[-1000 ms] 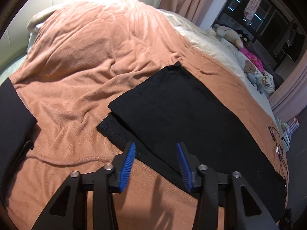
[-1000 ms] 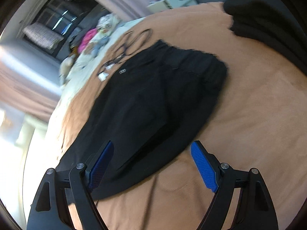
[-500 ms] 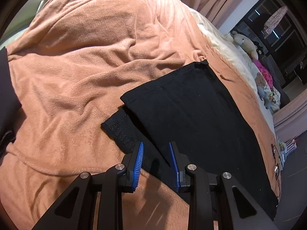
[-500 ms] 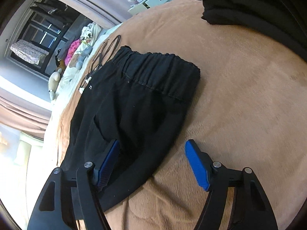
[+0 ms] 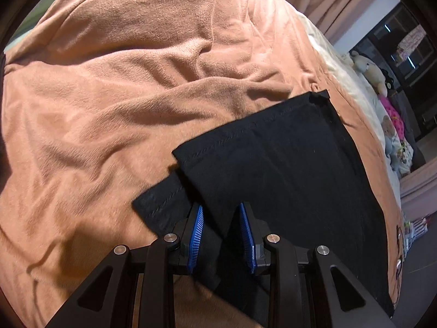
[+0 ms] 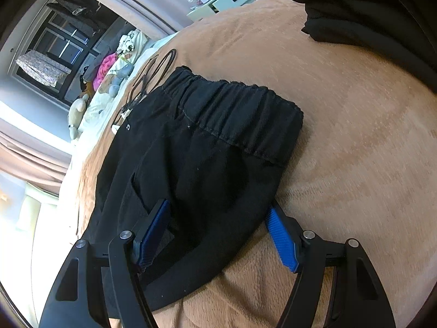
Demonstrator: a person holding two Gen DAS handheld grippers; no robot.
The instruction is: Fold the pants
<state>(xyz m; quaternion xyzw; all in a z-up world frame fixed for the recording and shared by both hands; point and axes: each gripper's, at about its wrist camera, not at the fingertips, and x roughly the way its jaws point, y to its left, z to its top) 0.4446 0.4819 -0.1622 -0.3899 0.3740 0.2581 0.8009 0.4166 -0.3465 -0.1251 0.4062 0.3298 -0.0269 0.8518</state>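
Note:
Black pants (image 5: 286,175) lie flat on an orange blanket (image 5: 114,87), one leg laid over the other, their hems offset. My left gripper (image 5: 221,224) sits low over the leg ends, its blue pads narrowly apart around the edge of the upper leg. In the right wrist view the elastic waistband (image 6: 232,114) faces away. My right gripper (image 6: 218,218) is open wide, its jaws straddling the curved seat edge of the pants (image 6: 207,186).
A dark folded garment pile (image 6: 368,13) lies at the blanket's far right. Black cables (image 6: 153,71) lie beside the waistband. Stuffed toys (image 5: 366,68) sit along the bed's far side. A white organizer (image 6: 226,0) stands beyond the bed.
Both grippers moved forward and down onto the pants. The left jaws narrowed from wide open to a small gap around the leg edge. The right jaws now straddle the seat edge.

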